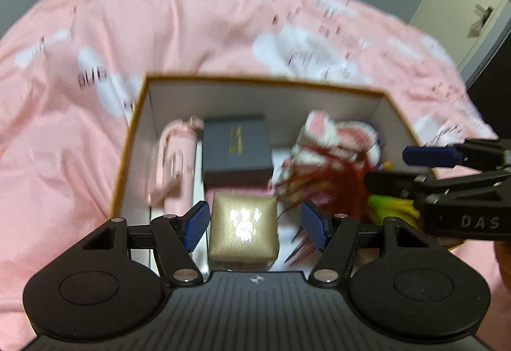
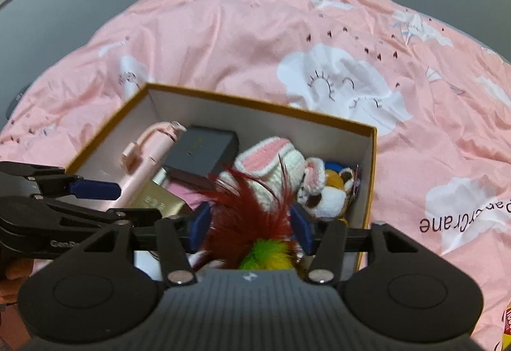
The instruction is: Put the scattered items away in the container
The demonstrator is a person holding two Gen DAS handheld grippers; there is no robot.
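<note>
Both grippers are hovering spread over the box (image 2: 370,159) on the pink bedspread (image 2: 255,47), left gripper (image 1: 255,223) empty above the gold box (image 1: 242,229), right gripper (image 2: 249,223) loosely straddling the feather toy (image 2: 252,210) lying inside; tidying is looking nearly done.

Bedcover (image 2: 242,41): pink, white cloud print, small dark marks. Box (image 2: 255,104): mustard-gold rim, white interior. Contents: dark grey case (image 2: 201,152) with gold lettering, pale pink bottle (image 1: 177,165), gold box (image 1: 242,229), red, green and yellow feathers (image 2: 255,223).
</note>
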